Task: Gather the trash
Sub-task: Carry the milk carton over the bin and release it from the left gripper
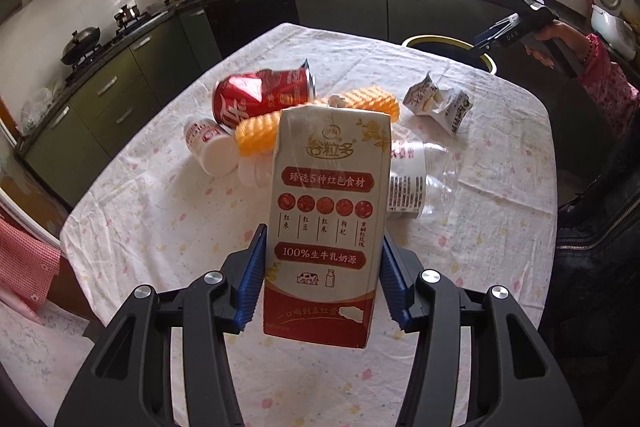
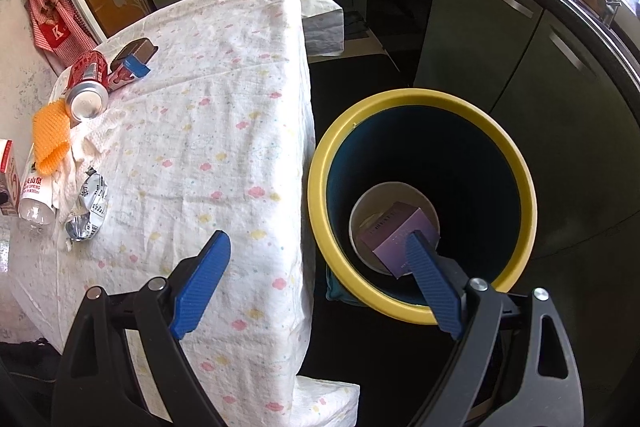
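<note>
Left tool point(image 1: 322, 267) clamped on carton point(image 1: 326, 215), lower sides; prob. empty, light, crushable. Right tool point(image 2: 316, 263) wide open, empty, over bin point(image 2: 416, 311).

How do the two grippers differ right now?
The left gripper is shut on the milk carton, held upright above the table; the right gripper is open and holds nothing. The left is over the trash pile; the right is by the yellow-rimmed bin. Both have blue ribbed pads.
</note>
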